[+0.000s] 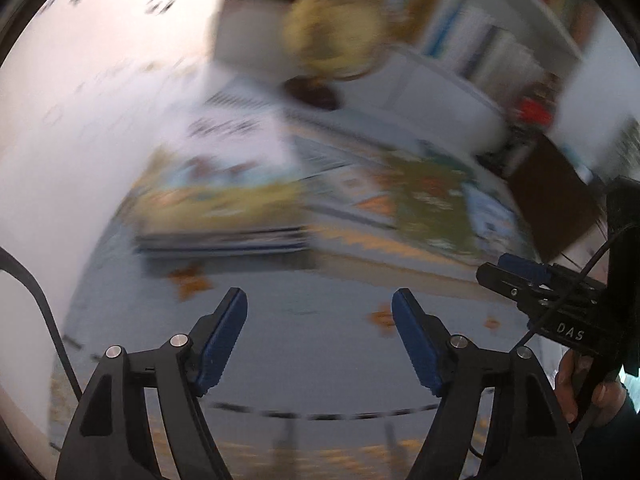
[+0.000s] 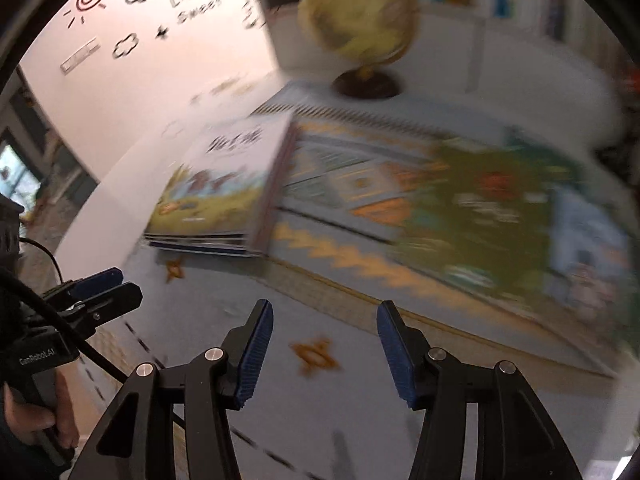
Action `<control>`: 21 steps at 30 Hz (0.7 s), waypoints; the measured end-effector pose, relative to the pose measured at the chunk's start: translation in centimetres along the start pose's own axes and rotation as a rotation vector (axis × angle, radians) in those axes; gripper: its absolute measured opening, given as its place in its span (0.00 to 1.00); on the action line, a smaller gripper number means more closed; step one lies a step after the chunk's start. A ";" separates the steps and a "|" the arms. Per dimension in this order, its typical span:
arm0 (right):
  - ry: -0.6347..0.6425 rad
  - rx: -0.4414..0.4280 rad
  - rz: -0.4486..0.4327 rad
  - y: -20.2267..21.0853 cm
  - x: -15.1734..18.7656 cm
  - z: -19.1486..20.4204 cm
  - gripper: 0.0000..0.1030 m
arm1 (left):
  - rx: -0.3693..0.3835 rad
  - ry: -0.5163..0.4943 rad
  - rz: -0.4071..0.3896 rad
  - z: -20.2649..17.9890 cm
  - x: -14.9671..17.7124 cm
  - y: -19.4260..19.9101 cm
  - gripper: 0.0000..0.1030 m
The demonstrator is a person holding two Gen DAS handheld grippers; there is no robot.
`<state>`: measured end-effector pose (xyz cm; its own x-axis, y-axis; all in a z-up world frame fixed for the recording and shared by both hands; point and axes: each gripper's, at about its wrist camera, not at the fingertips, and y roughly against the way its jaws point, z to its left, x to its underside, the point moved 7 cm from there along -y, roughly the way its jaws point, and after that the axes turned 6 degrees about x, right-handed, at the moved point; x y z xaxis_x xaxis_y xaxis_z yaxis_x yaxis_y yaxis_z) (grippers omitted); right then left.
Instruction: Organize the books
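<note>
On the patterned play rug (image 2: pixel 360 264) near the white wall, a stack of picture books (image 2: pixel 224 184) lies flat with edges roughly squared, and a second, green-covered book (image 2: pixel 492 216) lies flat by itself to the right of the stack, well apart from it, not yet added. Both views are smeared by motion blur, so titles and cover details can't be read. Left gripper (image 1: pixel 319 334) hovers over bare rug short of the stack, jaws spread wide, nothing between the blue pads (image 1: pixel 224 340) — empty. Right gripper (image 2: pixel 325 350) also sits above bare rug, jaws parted somewhat less wide, nothing between them either; each gripper shows at the edge of the other's view, so the two are side by side, both angled down toward the floor. A hand (image 2: pixel 36 412) wraps the left tool's handle in the right view. Likely reason for the open jaws: neither tool is carrying a book, so both are free to go for the next one — a guess. Green book looks like the obvious remaining item, lying flat, so it would probably need a pinch at an edge. A globe (image 2: pixel 360 20) on a dark base stands behind the books, with a bookshelf (image 1: pixel 500 20) at the back right.
</note>
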<state>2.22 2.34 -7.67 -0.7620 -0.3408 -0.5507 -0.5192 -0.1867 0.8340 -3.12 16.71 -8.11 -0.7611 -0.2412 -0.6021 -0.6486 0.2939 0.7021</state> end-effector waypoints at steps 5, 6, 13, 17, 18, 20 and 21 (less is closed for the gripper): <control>-0.068 0.215 -0.137 7.0 2.8 -7.3 0.72 | 0.038 -0.149 -0.053 -9.5 -0.5 0.7 0.89; -0.089 0.253 -0.147 8.1 3.4 -8.6 0.74 | 0.045 -0.166 -0.065 -11.3 -0.6 0.9 0.93; -0.258 0.331 -0.150 12.8 7.1 -16.7 0.74 | -0.097 -0.440 -0.145 -21.1 -0.7 1.7 0.97; -0.347 0.349 -0.149 14.2 8.5 -20.0 0.74 | -0.040 -0.527 -0.098 -25.0 0.1 0.8 0.98; -0.366 0.346 -0.150 14.4 8.7 -20.5 0.74 | -0.015 -0.538 -0.076 -25.8 0.3 0.2 0.98; -0.396 0.355 -0.152 14.3 9.2 -21.6 0.74 | 0.018 -0.542 -0.041 -26.9 0.6 -1.0 0.98; -0.409 0.369 -0.153 14.3 9.4 -22.2 0.74 | 0.037 -0.542 -0.024 -27.3 0.8 -1.8 0.98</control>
<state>-3.79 -24.00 -0.16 -0.7173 0.0626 -0.6939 -0.6802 0.1528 0.7169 -2.72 -9.31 0.54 -0.6269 0.2606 -0.7342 -0.6575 0.3286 0.6780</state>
